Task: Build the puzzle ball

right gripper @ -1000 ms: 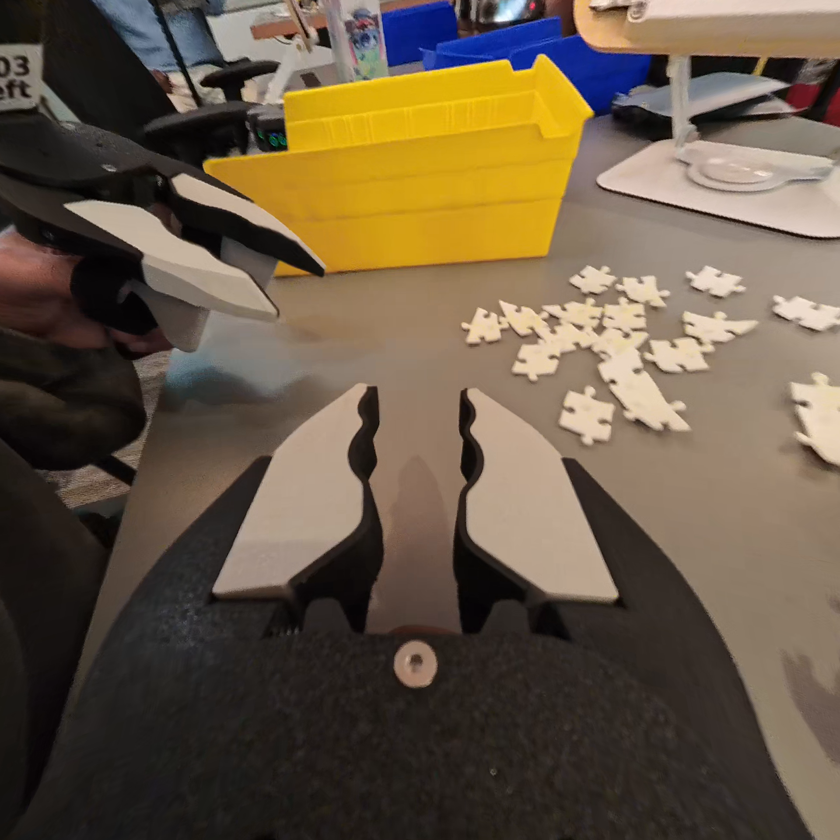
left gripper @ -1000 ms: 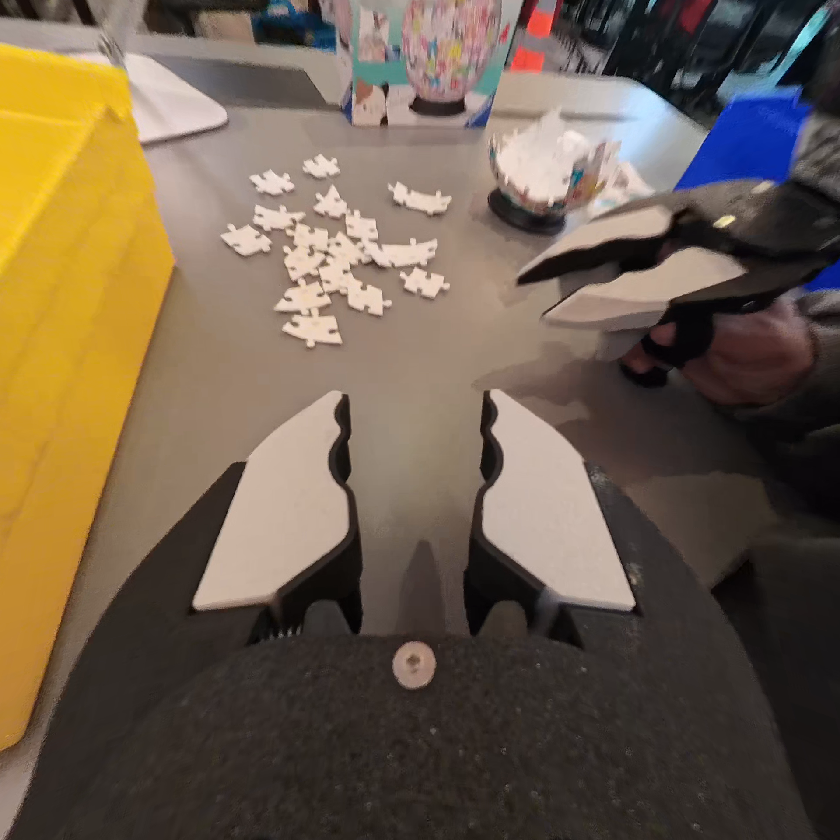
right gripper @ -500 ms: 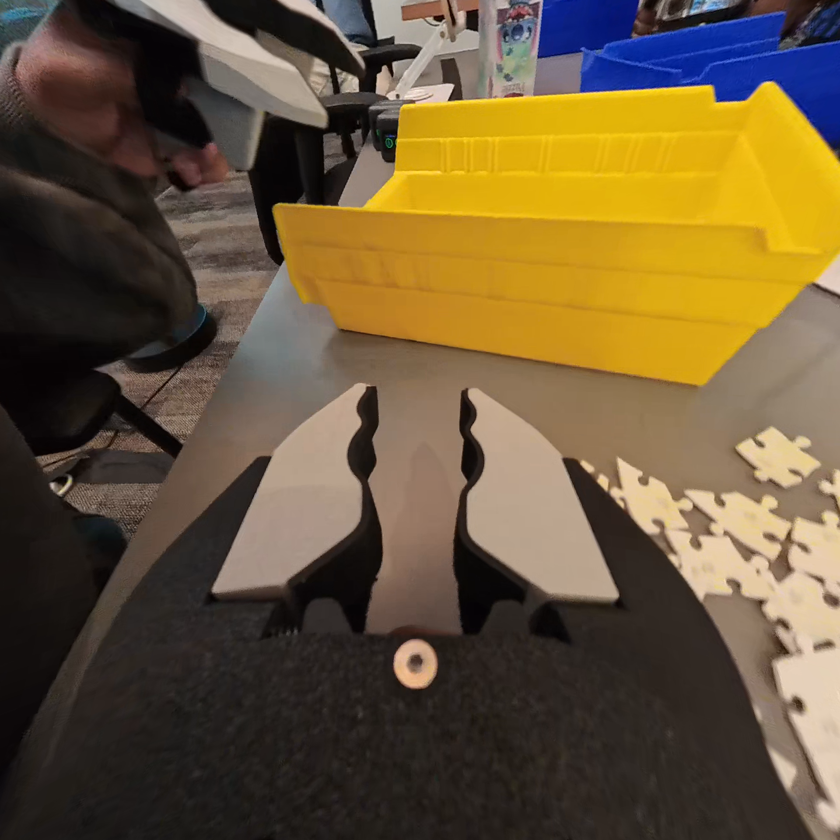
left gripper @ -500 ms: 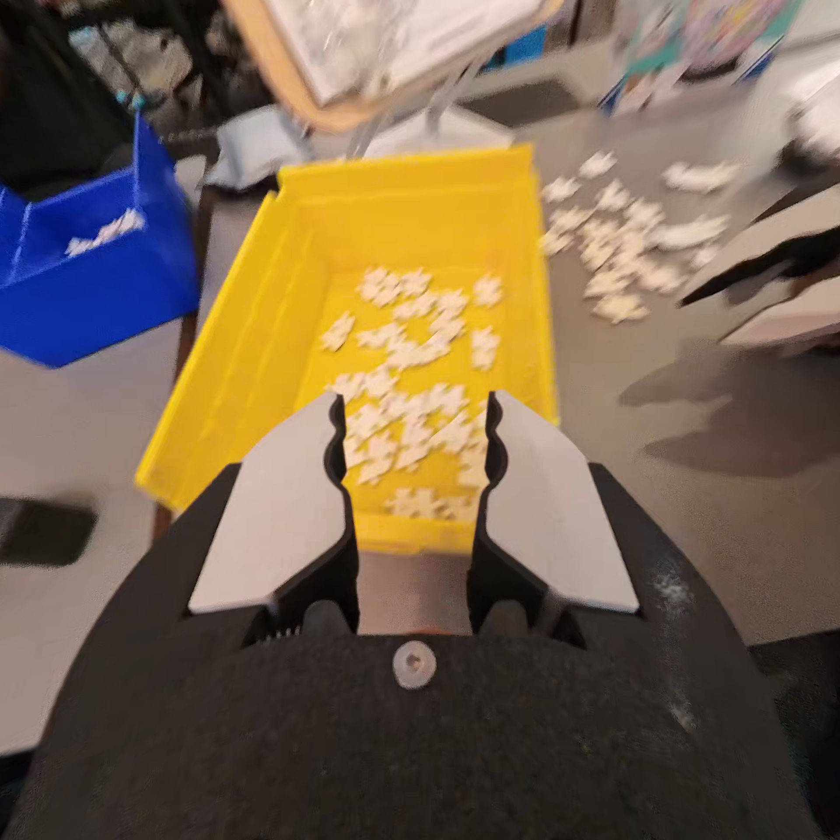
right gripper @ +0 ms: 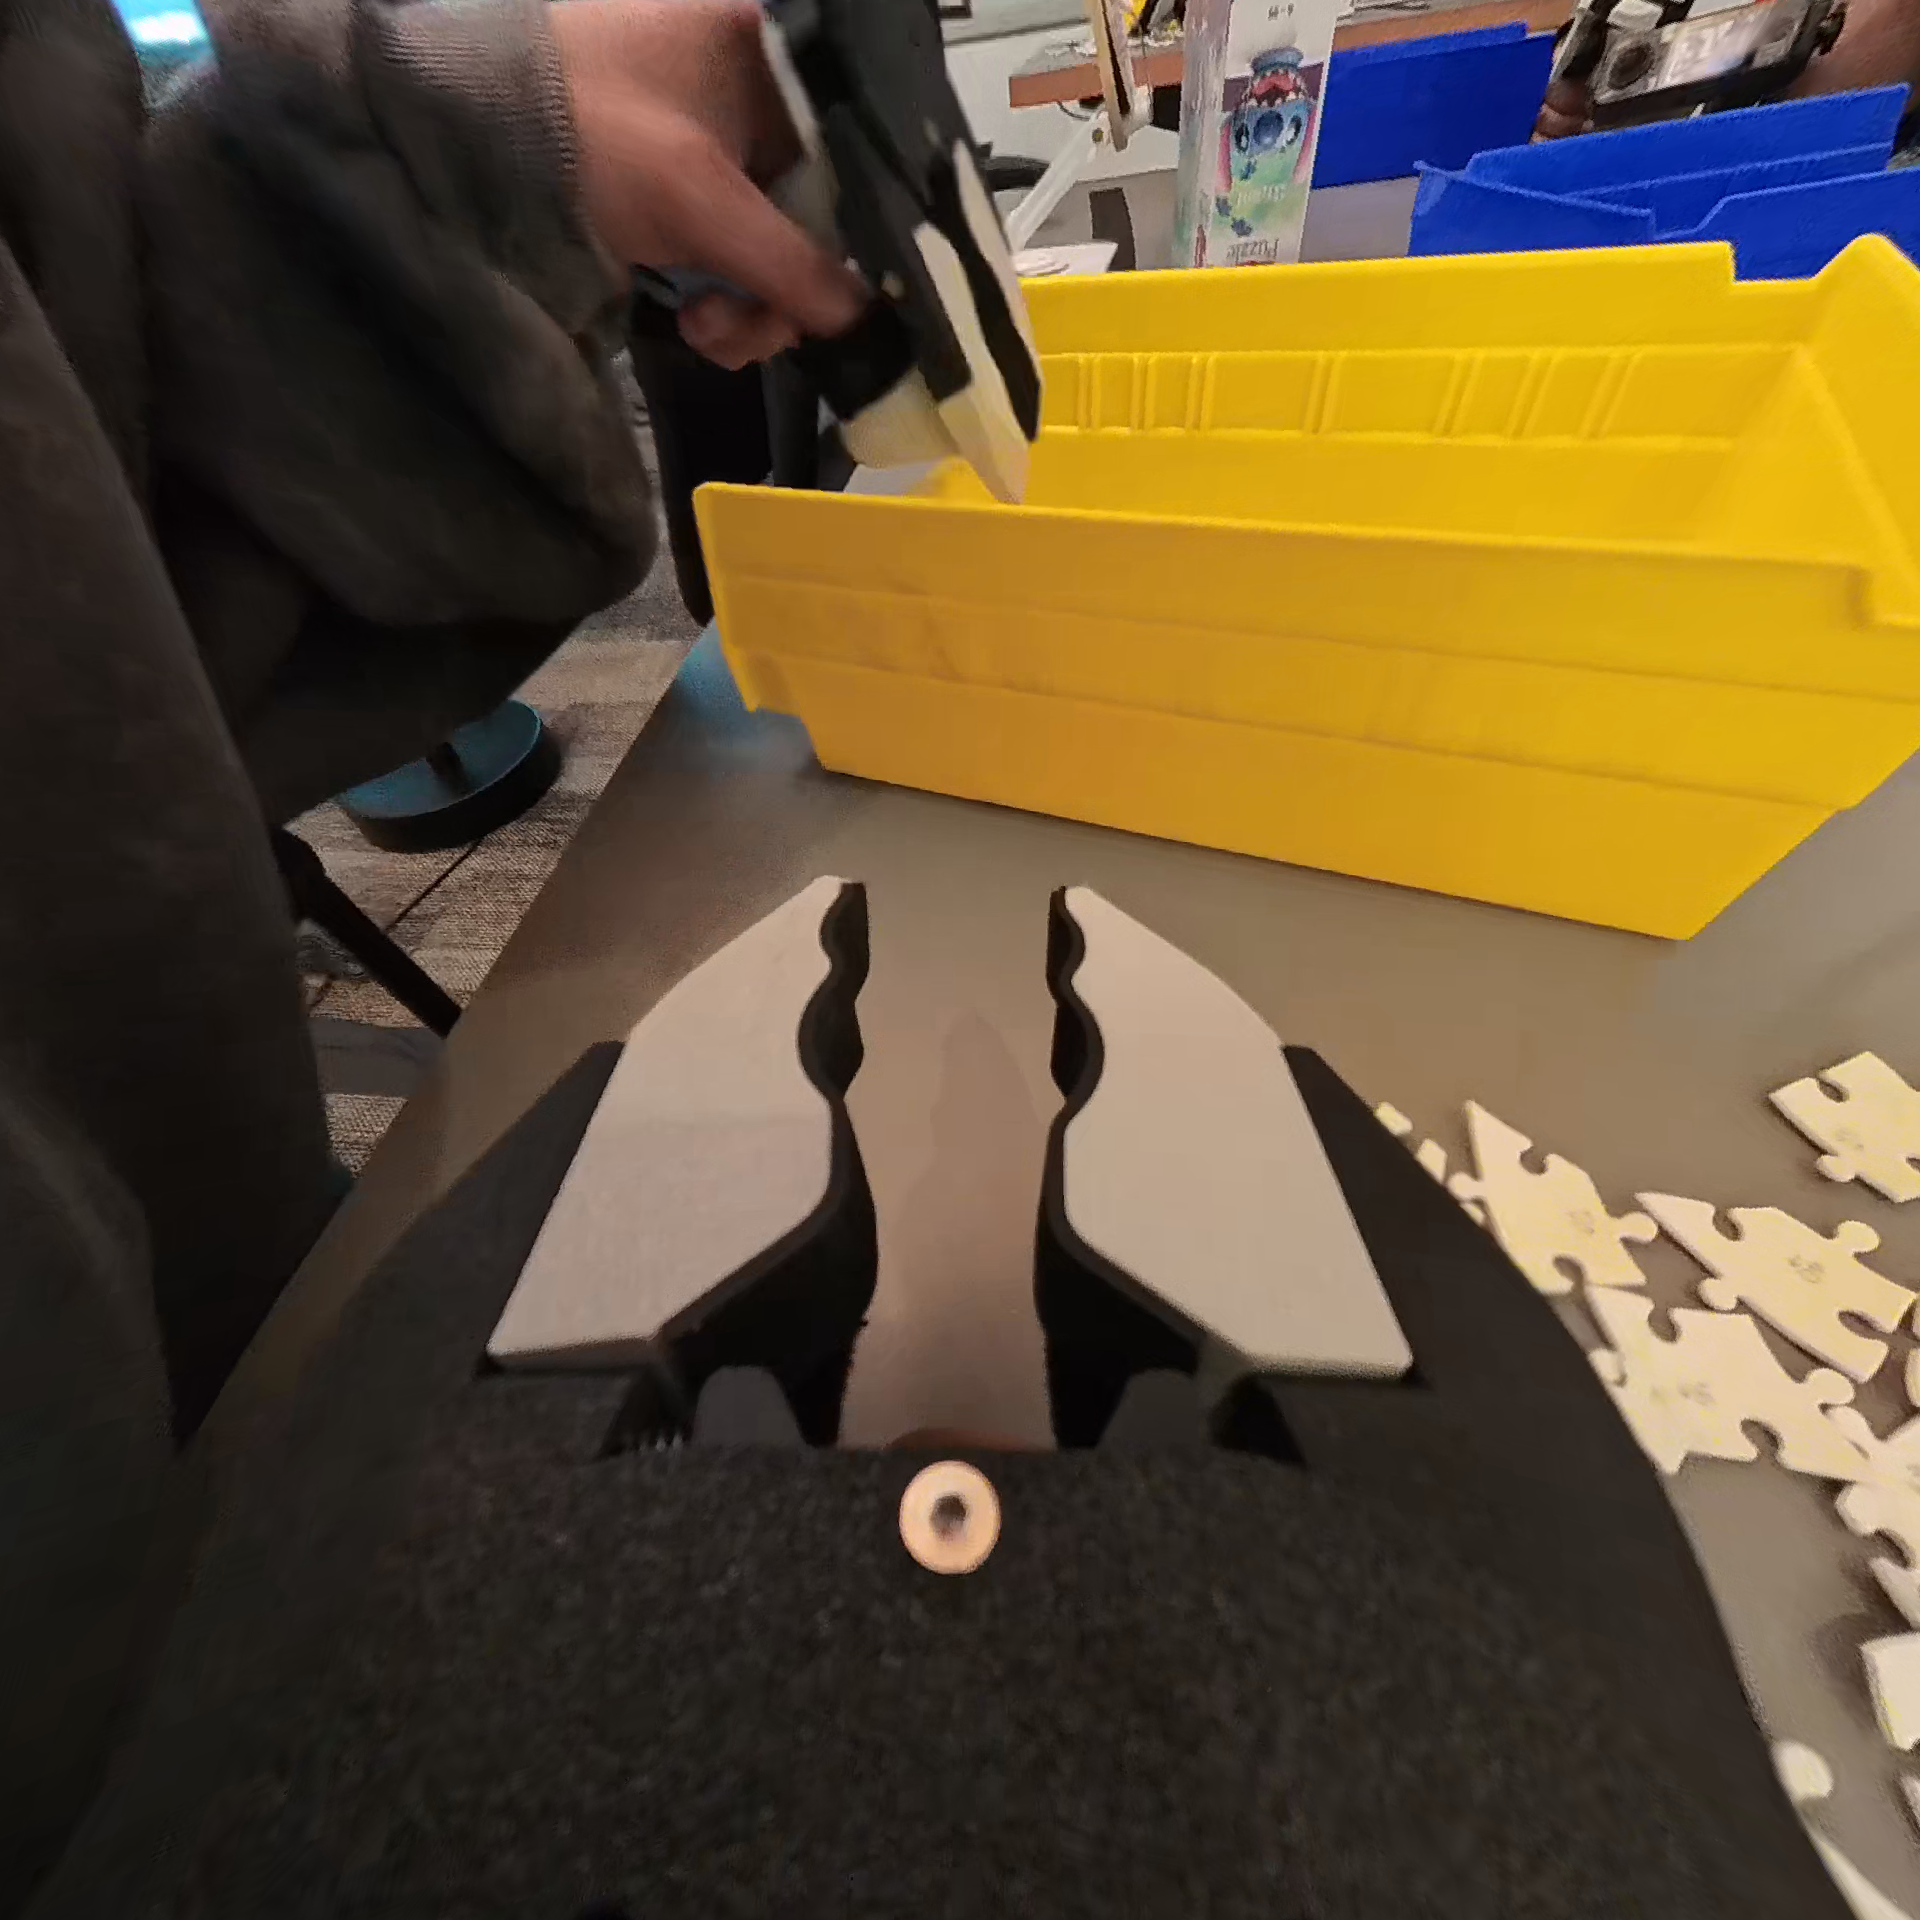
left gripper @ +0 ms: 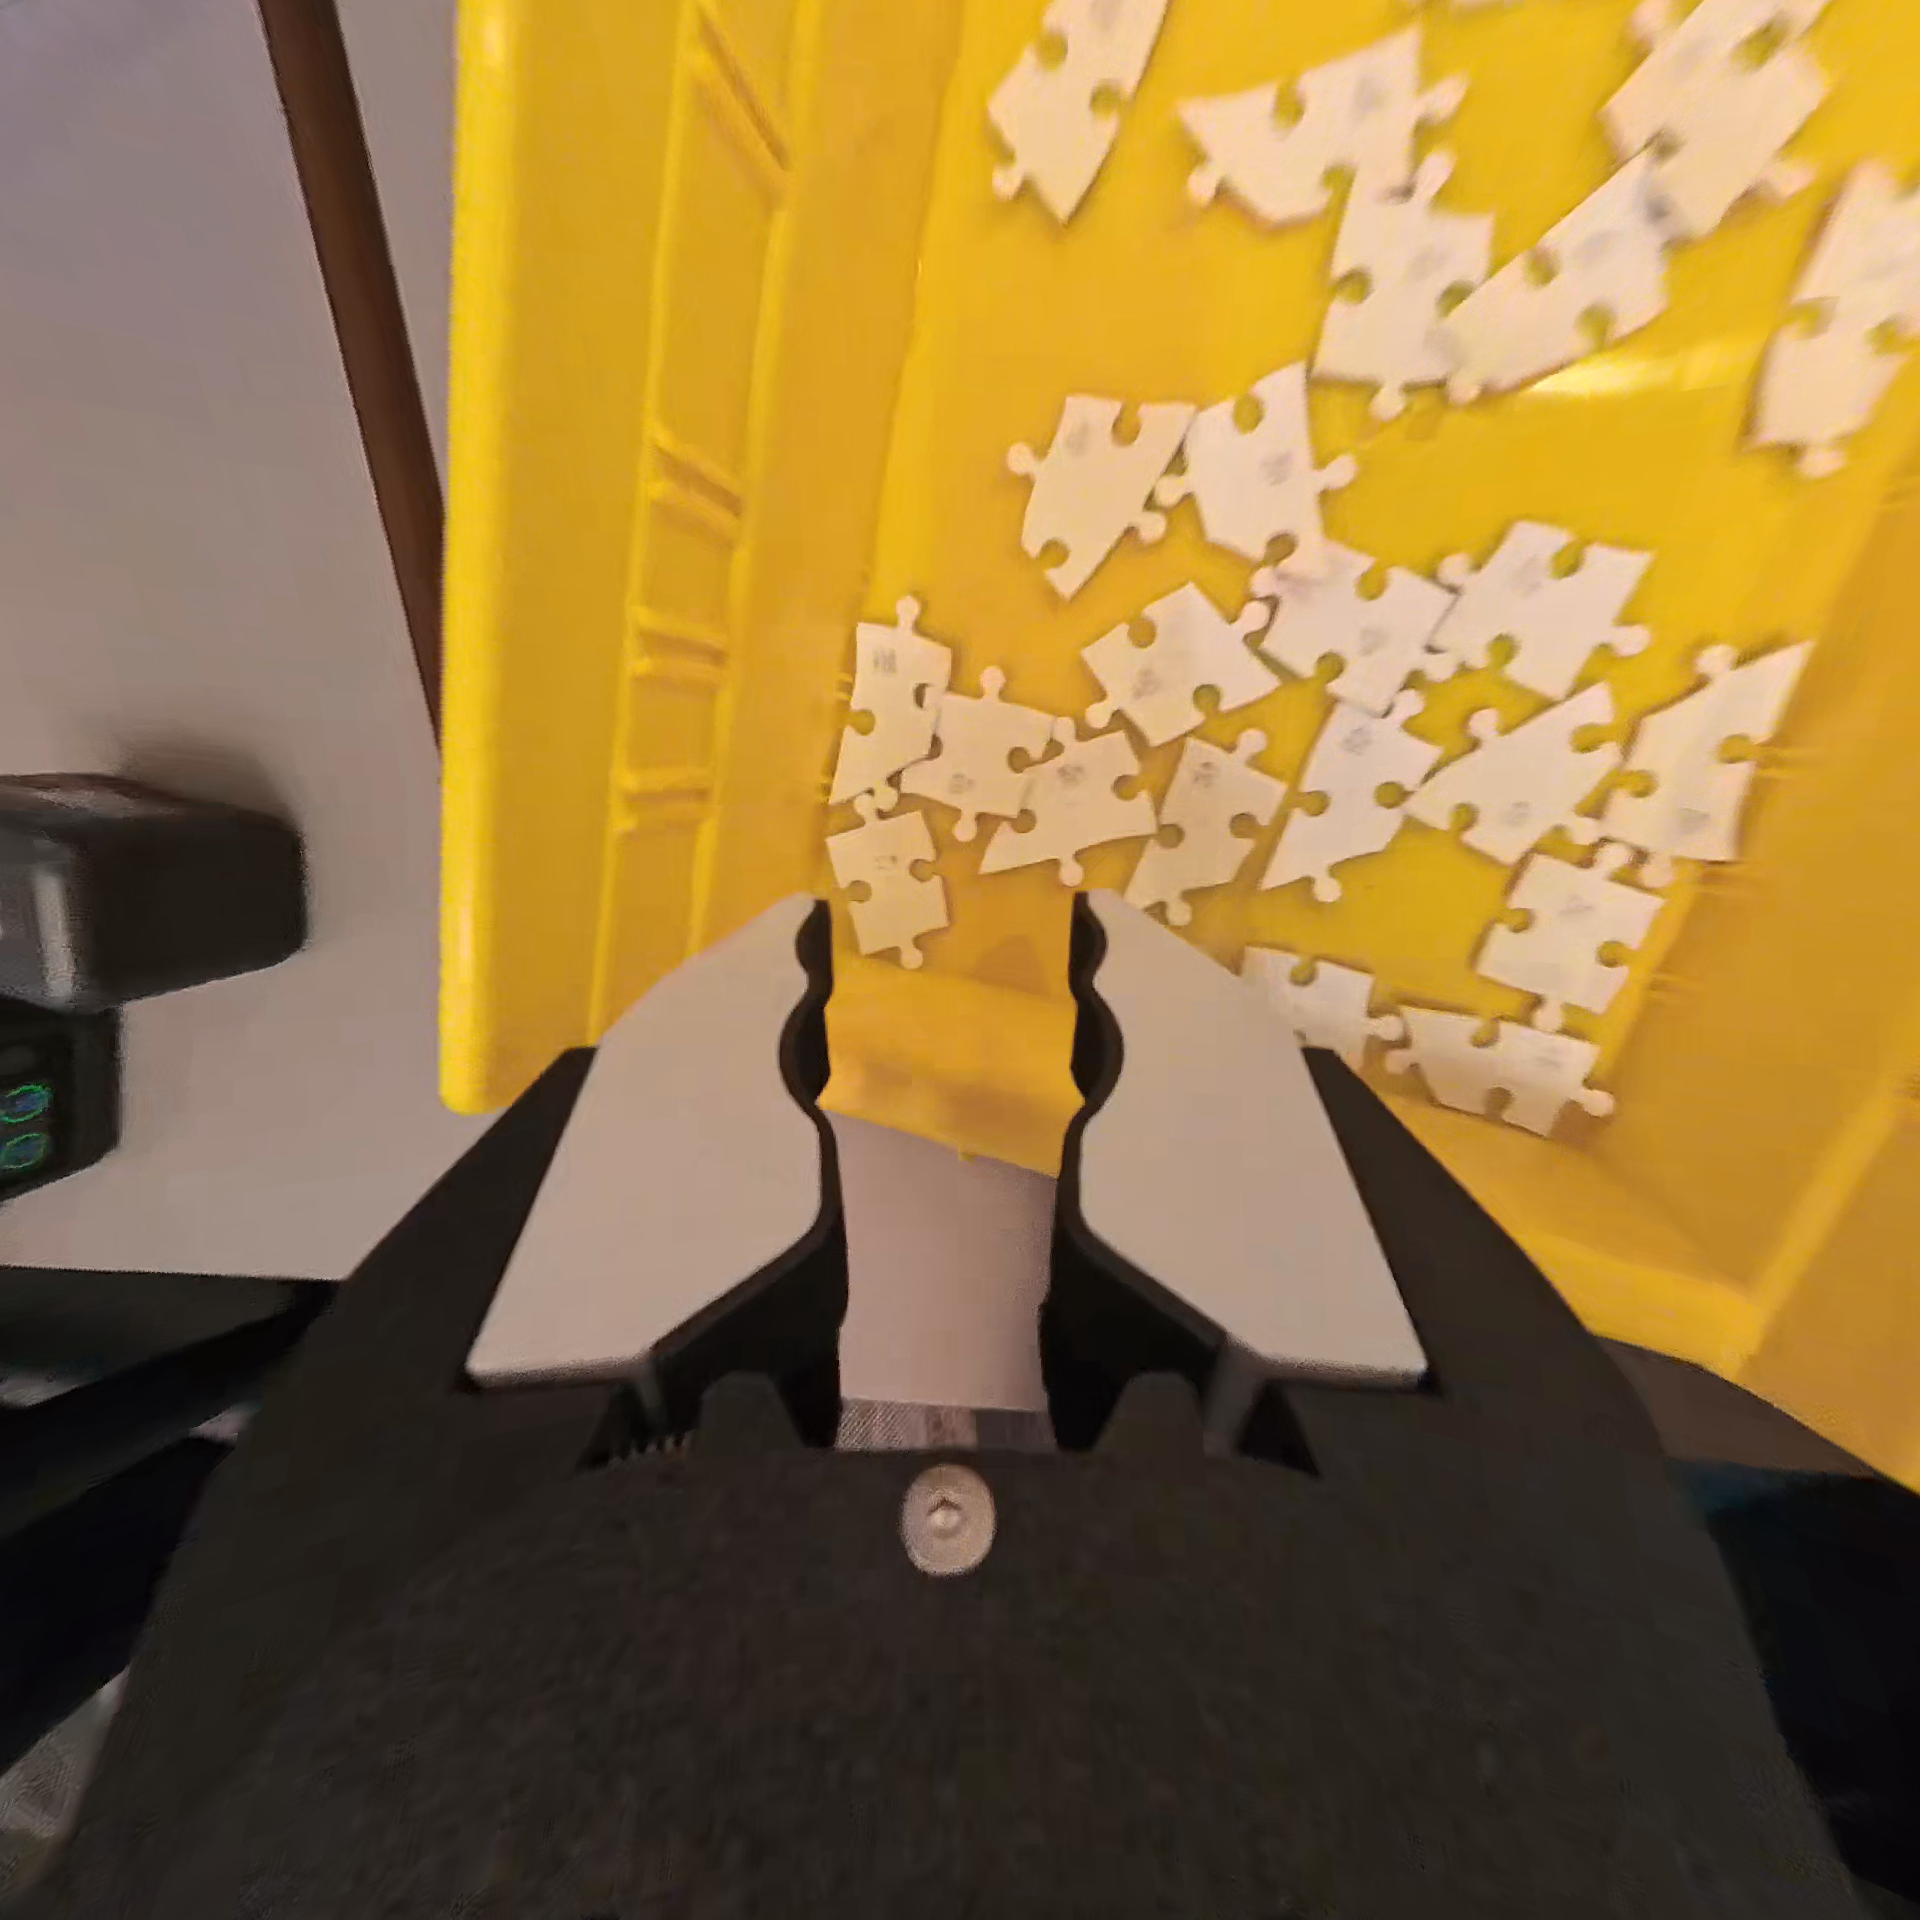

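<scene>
A yellow bin (left gripper: 665, 520) holds several white puzzle pieces (left gripper: 1351, 644) lying face down. My left gripper (left gripper: 951, 914) is open and empty. It points down into the bin's near corner, just short of the closest piece (left gripper: 888, 883). In the right wrist view the left gripper (right gripper: 987, 436) hangs over the near left corner of the bin (right gripper: 1299, 665). My right gripper (right gripper: 954, 899) is open and empty, low over the grey table (right gripper: 1455, 997) in front of the bin. More white pieces (right gripper: 1745, 1278) lie on the table to its right. The puzzle ball is out of view.
Blue bins (right gripper: 1662, 197) and an upright puzzle box (right gripper: 1257, 135) stand behind the yellow bin. A black device with green lights (left gripper: 62, 1039) sits left of the bin. A person's dark sleeve (right gripper: 260, 468) fills the left. The table's left edge drops to a floor with a chair base (right gripper: 447, 779). The tips of one gripper are about 25 cm away from the tips of the other.
My left gripper has swung left from the table's loose pieces to over the yellow bin and dropped close to the pieces inside. My right gripper has turned left toward the bin. Both stay open.
</scene>
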A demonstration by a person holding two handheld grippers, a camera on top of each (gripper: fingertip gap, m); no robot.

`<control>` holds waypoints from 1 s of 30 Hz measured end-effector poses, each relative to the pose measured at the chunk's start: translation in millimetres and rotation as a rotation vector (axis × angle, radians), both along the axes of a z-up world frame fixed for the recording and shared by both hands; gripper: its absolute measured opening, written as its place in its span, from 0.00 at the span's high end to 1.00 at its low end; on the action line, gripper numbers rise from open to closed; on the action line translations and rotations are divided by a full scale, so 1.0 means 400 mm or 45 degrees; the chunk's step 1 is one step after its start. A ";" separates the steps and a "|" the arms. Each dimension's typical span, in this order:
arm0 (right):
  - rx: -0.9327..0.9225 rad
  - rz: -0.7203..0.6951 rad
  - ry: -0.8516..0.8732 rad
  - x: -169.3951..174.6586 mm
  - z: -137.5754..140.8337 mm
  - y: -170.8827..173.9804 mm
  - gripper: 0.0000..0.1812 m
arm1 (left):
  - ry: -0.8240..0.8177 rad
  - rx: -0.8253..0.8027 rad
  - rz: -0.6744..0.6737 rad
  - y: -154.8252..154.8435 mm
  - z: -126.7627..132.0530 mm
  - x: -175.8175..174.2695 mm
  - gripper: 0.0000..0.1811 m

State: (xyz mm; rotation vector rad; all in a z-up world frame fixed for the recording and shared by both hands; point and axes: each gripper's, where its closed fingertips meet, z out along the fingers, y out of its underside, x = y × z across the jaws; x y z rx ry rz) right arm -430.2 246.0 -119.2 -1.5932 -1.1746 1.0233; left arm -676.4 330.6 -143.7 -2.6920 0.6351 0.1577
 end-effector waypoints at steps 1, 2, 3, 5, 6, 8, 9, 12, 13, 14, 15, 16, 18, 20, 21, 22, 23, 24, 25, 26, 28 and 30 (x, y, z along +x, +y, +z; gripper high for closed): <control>-0.009 0.005 0.008 0.007 0.001 -0.004 0.82 | 0.030 -0.043 -0.009 0.003 -0.008 -0.002 0.76; -0.018 0.008 0.015 0.013 0.002 -0.007 0.82 | 0.045 -0.079 -0.021 0.005 -0.011 0.000 0.77; -0.028 0.009 0.016 0.019 0.002 -0.007 0.82 | 0.042 -0.099 -0.037 0.005 -0.009 0.006 0.77; -0.024 -0.001 -0.001 0.027 -0.001 -0.001 0.82 | -0.003 -0.109 -0.089 -0.003 0.000 0.033 0.77; -0.015 -0.004 -0.022 0.030 -0.005 0.002 0.82 | -0.024 -0.114 -0.124 -0.012 0.003 0.048 0.78; 0.001 -0.004 -0.050 0.033 -0.013 0.003 0.82 | -0.053 -0.137 -0.217 -0.041 0.002 0.073 0.78; 0.000 0.001 -0.048 0.032 -0.012 0.001 0.82 | -0.061 -0.149 -0.275 -0.059 0.000 0.086 0.78; -0.008 0.002 -0.050 0.031 -0.014 0.002 0.83 | -0.096 -0.214 -0.408 -0.109 -0.010 0.116 0.79; -0.012 0.000 -0.052 0.030 -0.015 0.003 0.83 | -0.129 -0.228 -0.442 -0.121 -0.010 0.130 0.79; -0.018 0.001 -0.055 0.030 -0.016 0.003 0.83 | -0.173 -0.244 -0.476 -0.132 -0.009 0.145 0.79; -0.025 0.002 -0.057 0.028 -0.017 0.004 0.83 | -0.219 -0.261 -0.509 -0.141 -0.008 0.161 0.79; -0.032 0.005 -0.056 0.026 -0.017 0.004 0.83 | -0.260 -0.273 -0.542 -0.149 -0.007 0.175 0.79; -0.041 0.016 -0.052 0.019 -0.017 0.004 0.83 | -0.308 -0.276 -0.597 -0.153 -0.008 0.198 0.79; -0.037 0.022 -0.060 0.012 -0.019 0.006 0.83 | -0.330 -0.276 -0.644 -0.152 -0.012 0.214 0.79; -0.033 0.026 -0.067 0.009 -0.021 0.006 0.83 | -0.330 -0.277 -0.663 -0.150 -0.017 0.220 0.79; -0.030 0.029 -0.078 0.006 -0.023 0.006 0.83 | -0.324 -0.274 -0.678 -0.146 -0.021 0.223 0.79; -0.027 0.030 -0.087 0.004 -0.025 0.005 0.83 | -0.324 -0.277 -0.693 -0.144 -0.026 0.227 0.79; -0.024 0.032 -0.094 0.003 -0.027 0.005 0.84 | -0.334 -0.283 -0.704 -0.143 -0.029 0.232 0.79; -0.024 0.035 -0.101 0.002 -0.029 0.004 0.84 | -0.346 -0.284 -0.712 -0.140 -0.033 0.237 0.79; -0.024 0.036 -0.104 0.001 -0.030 0.004 0.84 | -0.353 -0.285 -0.716 -0.135 -0.037 0.241 0.79; -0.032 0.035 -0.104 0.002 -0.031 0.005 0.84 | -0.357 -0.282 -0.730 -0.123 -0.044 0.250 0.79; -0.051 0.037 -0.103 0.002 -0.032 0.007 0.84 | -0.357 -0.263 -0.746 -0.104 -0.047 0.259 0.79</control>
